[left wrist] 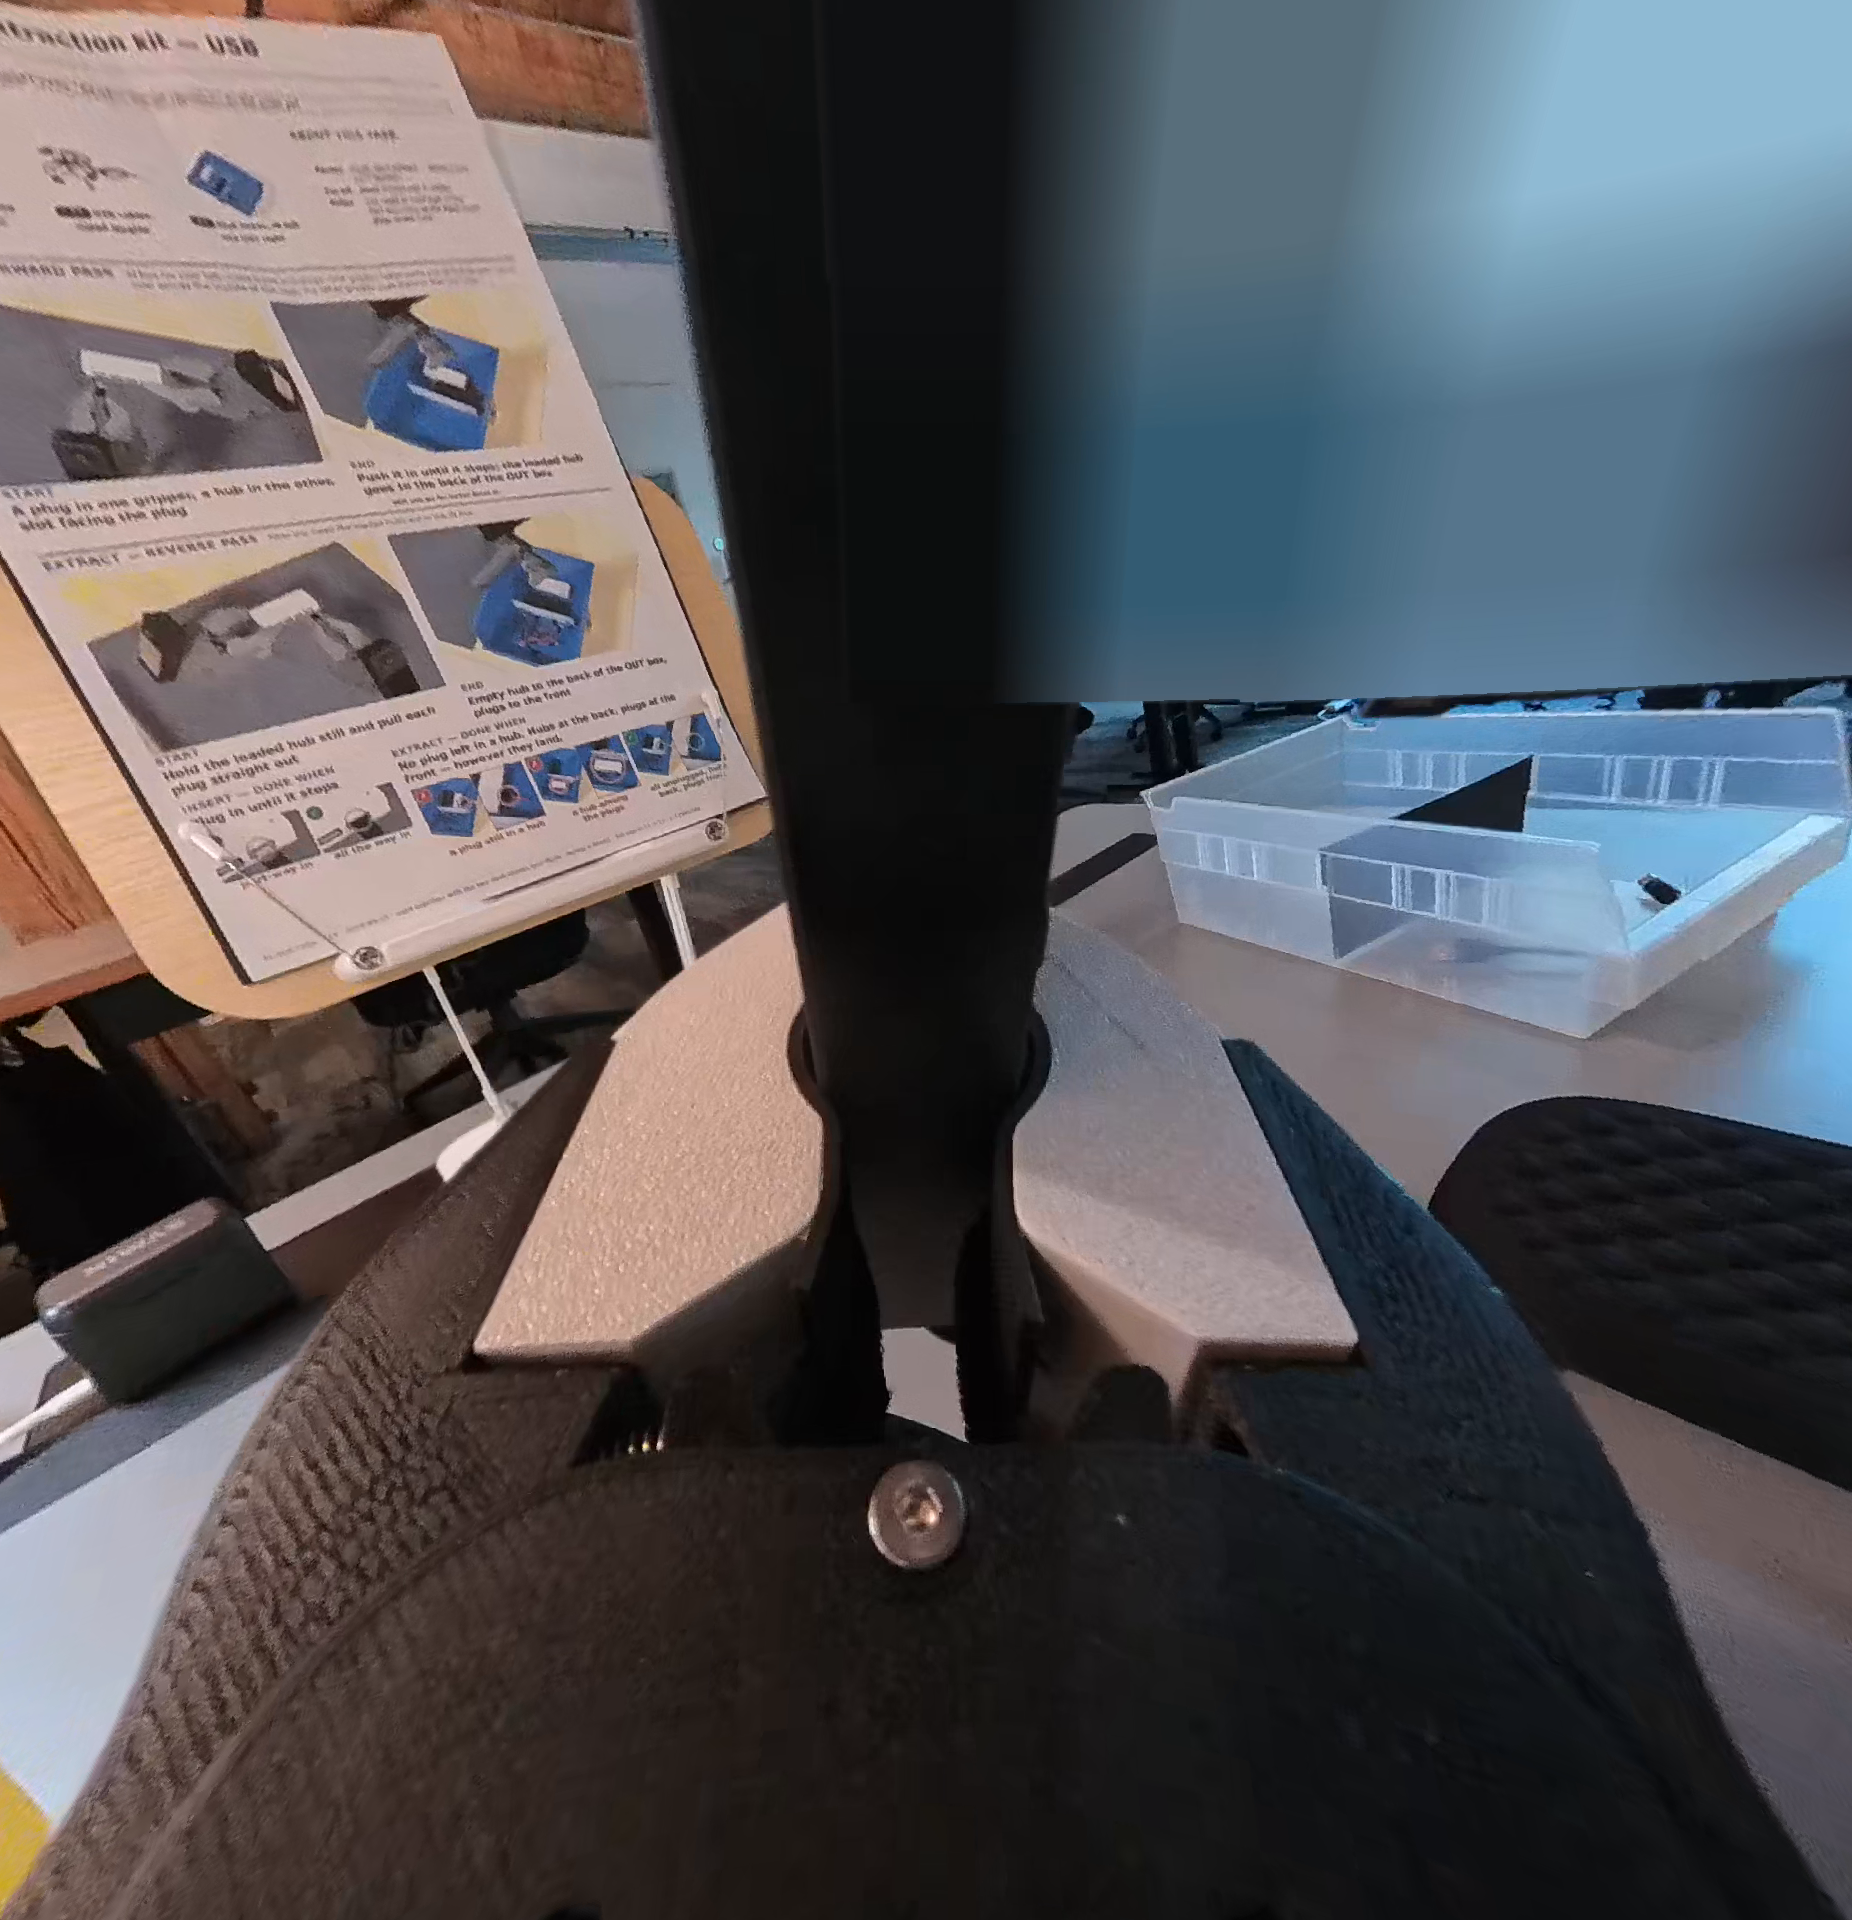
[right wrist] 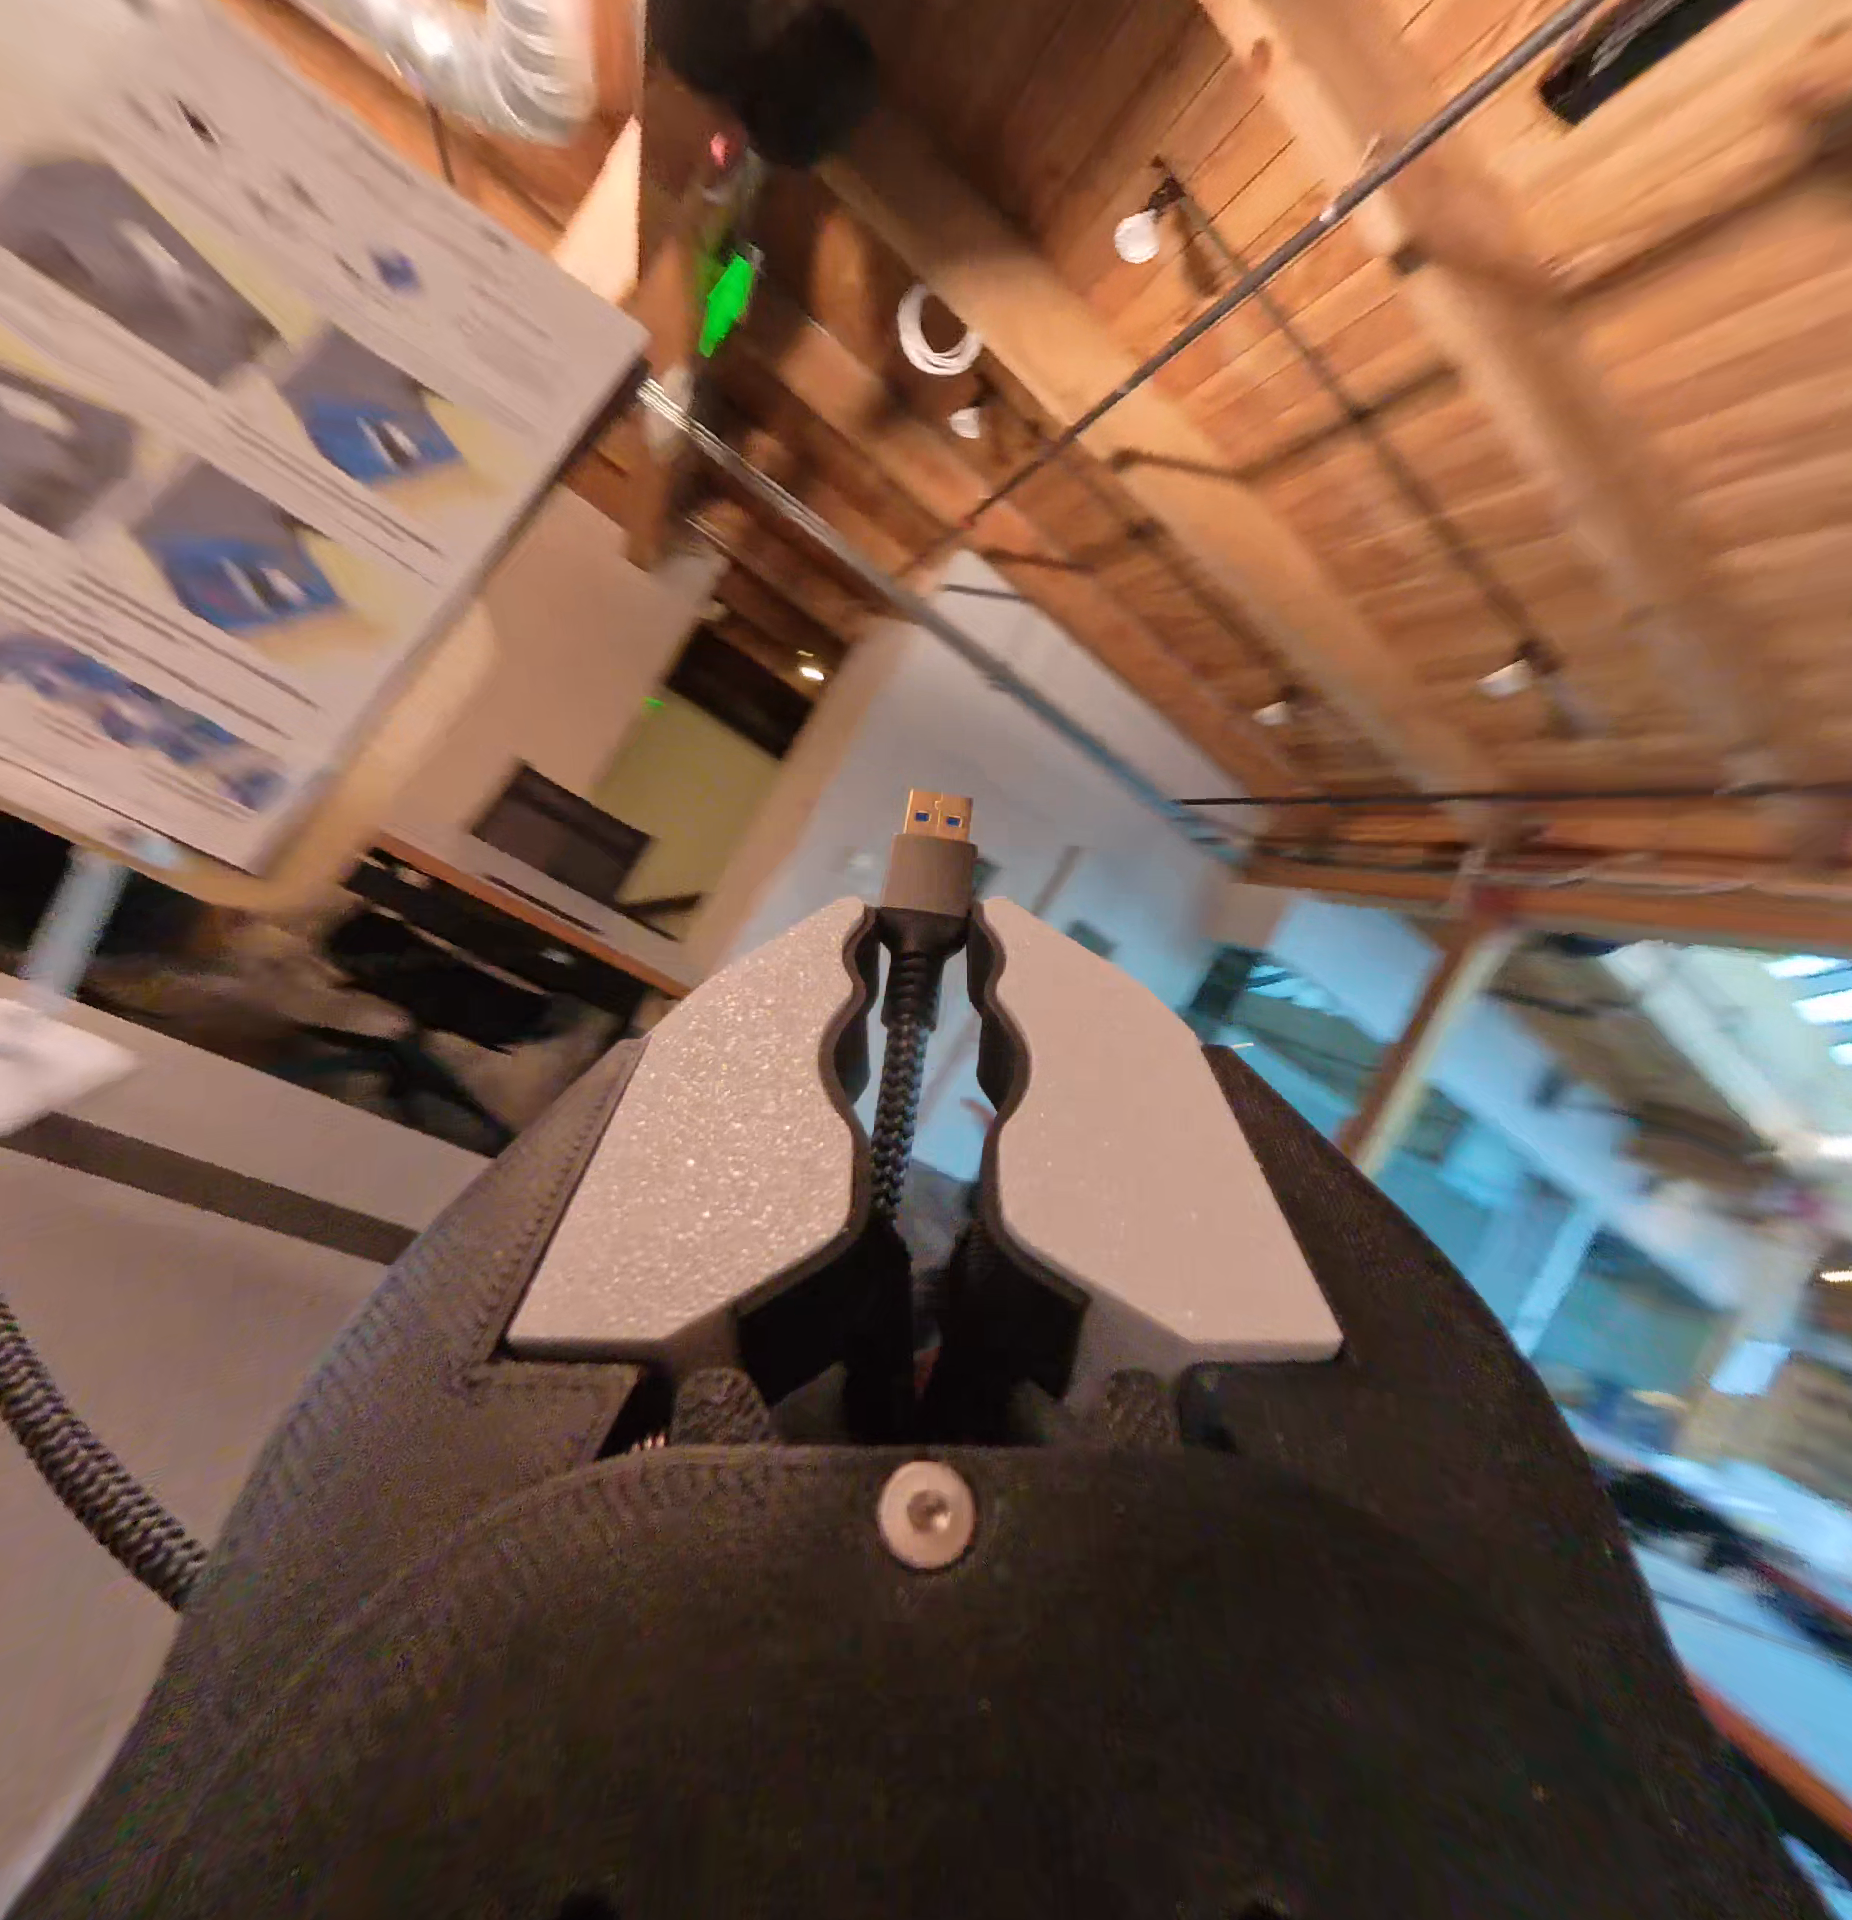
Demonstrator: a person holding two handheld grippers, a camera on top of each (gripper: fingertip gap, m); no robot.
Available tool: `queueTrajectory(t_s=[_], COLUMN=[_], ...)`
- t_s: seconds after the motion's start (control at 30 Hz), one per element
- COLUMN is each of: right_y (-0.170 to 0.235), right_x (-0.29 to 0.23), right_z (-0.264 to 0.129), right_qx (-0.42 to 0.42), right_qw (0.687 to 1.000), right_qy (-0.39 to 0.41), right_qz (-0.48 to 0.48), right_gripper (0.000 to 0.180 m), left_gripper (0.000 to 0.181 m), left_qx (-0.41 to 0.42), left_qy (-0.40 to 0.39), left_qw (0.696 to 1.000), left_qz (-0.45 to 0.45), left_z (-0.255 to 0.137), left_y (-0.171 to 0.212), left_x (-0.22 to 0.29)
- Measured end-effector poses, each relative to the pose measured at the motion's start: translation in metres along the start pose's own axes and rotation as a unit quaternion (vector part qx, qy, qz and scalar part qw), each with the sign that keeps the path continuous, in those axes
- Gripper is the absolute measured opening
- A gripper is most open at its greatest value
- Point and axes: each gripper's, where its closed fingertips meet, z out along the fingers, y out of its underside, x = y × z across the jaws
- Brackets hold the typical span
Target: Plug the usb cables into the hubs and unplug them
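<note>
1. My left gripper point(left wrist: 917, 1049) is clamped on a long black hub point(left wrist: 860, 520), which stands up between the two grey fingers point(left wrist: 683, 1164) and runs out past the top of the left wrist view.
2. My right gripper point(right wrist: 924, 914) is closed around a braided USB cable point(right wrist: 898, 1101) just behind its plug point(right wrist: 934, 842). The plug pokes out beyond the fingertips, tilted up toward the wooden ceiling point(right wrist: 1524, 364).
3. The cable's loose length loops down at the lower left of the right wrist view.
4. A clear plastic bin point(left wrist: 1722, 904) sits on the pale table point(left wrist: 1732, 1039) off to the right of the hub; a small dark plug-like piece point(left wrist: 1657, 888) lies inside it near the front wall.
5. An instruction sheet point(left wrist: 278, 499) leans on a wooden stand at the left.
6. A dark grey box point(left wrist: 163, 1309) rests on the table at the lower left of the left wrist view.
7. The right wrist view is motion-blurred, so the background detail is unclear.
</note>
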Motion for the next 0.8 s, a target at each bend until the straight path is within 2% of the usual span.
queueTrajectory(t_s=[0.2, 0.33, 0.53, 0.67, 0.8], right_y=[0.048, 0.096, 0.149, 0.175, 0.197], right_x=[0.015, 0.001, -0.05, -0.077, -0.096], right_z=[-0.006, -0.008, -0.014, -0.022, -0.034], right_qx=[-0.018, -0.068, -0.114, -0.158, -0.221], right_qw=[0.976, 0.949, 0.927, 0.903, 0.867], right_qy=[0.048, 0.01, -0.164, -0.301, -0.416], right_qz=[-0.213, -0.309, -0.316, -0.262, -0.163], right_gripper=[0.016, 0.017, 0.016, 0.017, 0.018], left_gripper=[0.026, 0.026, 0.026, 0.026, 0.026], left_qx=[-0.002, -0.002, 0.002, 0.002, 0.001], left_qy=[0.004, 0.0, -0.002, 0.003, 0.009], left_qw=[1.0, 0.999, 0.999, 0.998, 0.997], left_qz=[-0.02, -0.034, -0.052, -0.064, -0.08], left_z=[0.001, 0.0, -0.002, -0.001, -0.001], left_y=[0.005, 0.006, 0.006, 0.009, 0.011], left_x=[0.0, -0.005, -0.011, -0.011, -0.012])
